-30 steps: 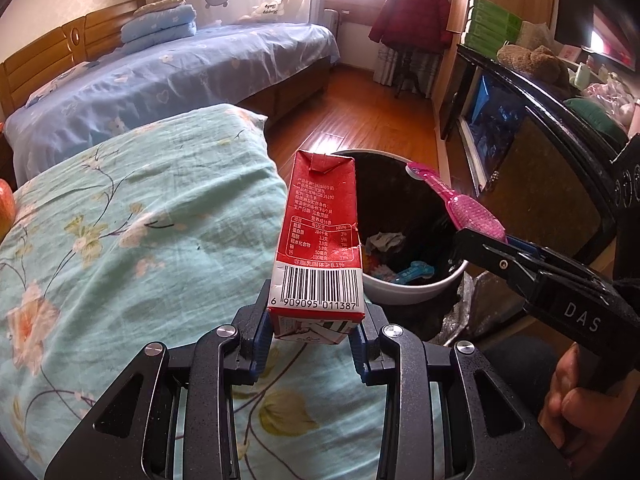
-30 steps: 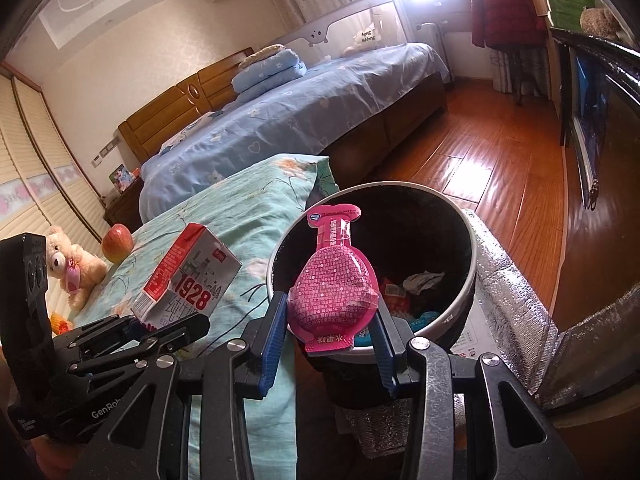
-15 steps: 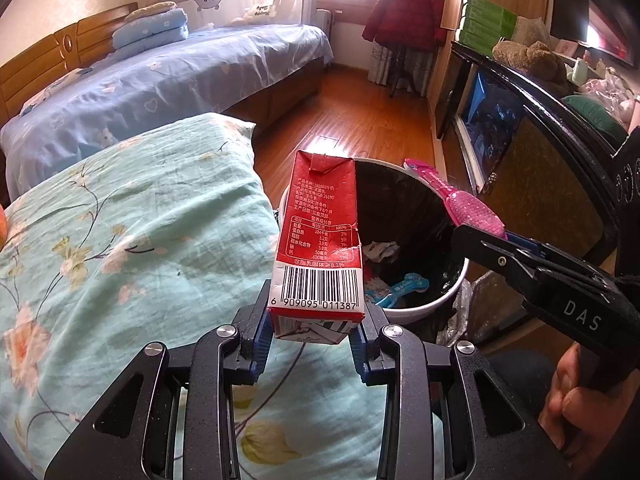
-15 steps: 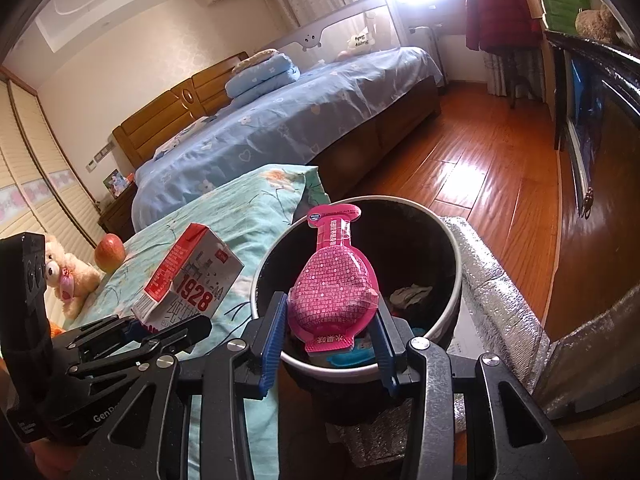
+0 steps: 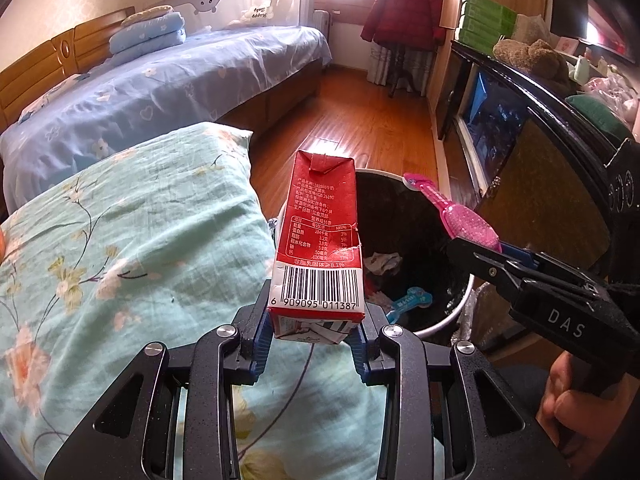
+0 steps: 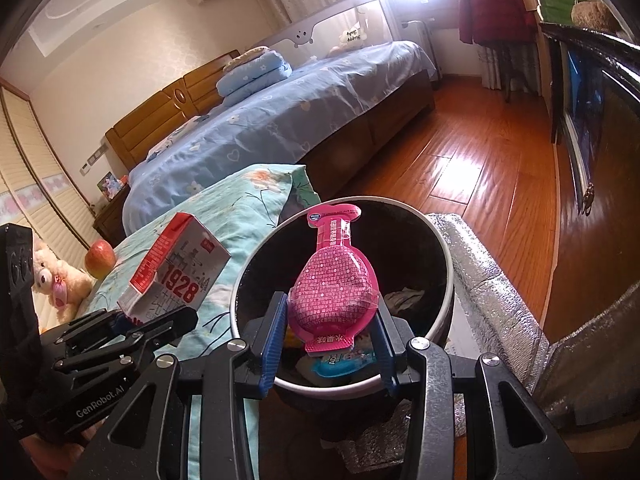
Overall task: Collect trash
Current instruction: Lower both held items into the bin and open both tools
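Bedroom: left claw grips carton, right claw pouch.

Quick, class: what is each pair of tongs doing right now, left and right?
Left tongs: closed on the red milk carton.
Right tongs: closed on the pink pouch, above the trash bin.

Apple beside teddy bear; red coat hanging.

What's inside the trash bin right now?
Inside the trash bin: a blue bone-shaped wrapper and crumpled white scraps. The held pink pouch and red carton cover the rest.
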